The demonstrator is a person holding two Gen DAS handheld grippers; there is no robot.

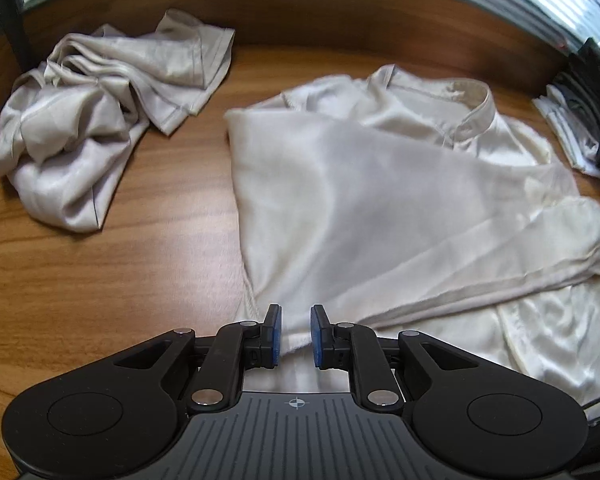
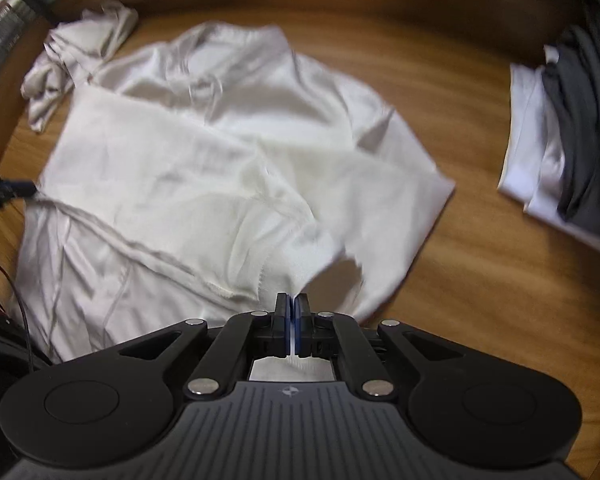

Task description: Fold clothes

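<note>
My wooden table [image 1: 100,280] is bare at lower left; left gripper [image 1: 296,336] gapes around the shirt [image 1: 360,200] hem, while right gripper [image 2: 292,320] pinches shirt cloth.

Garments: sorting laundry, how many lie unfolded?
2: shirt spread mid-table; crumpled one at far left. Folded stack at right may hide more.

Bare counter [image 1: 60,280] lies open between the crumpled garment [image 1: 100,120] at the far left and the spread shirt [image 1: 380,200], wide enough for a hand to pass. Right of the shirt [image 2: 220,160], a strip of bare counter [image 2: 480,260] separates it from the stack of folded clothes [image 2: 560,140]. A raised wooden edge [image 1: 300,12] closes off the far side.
</note>
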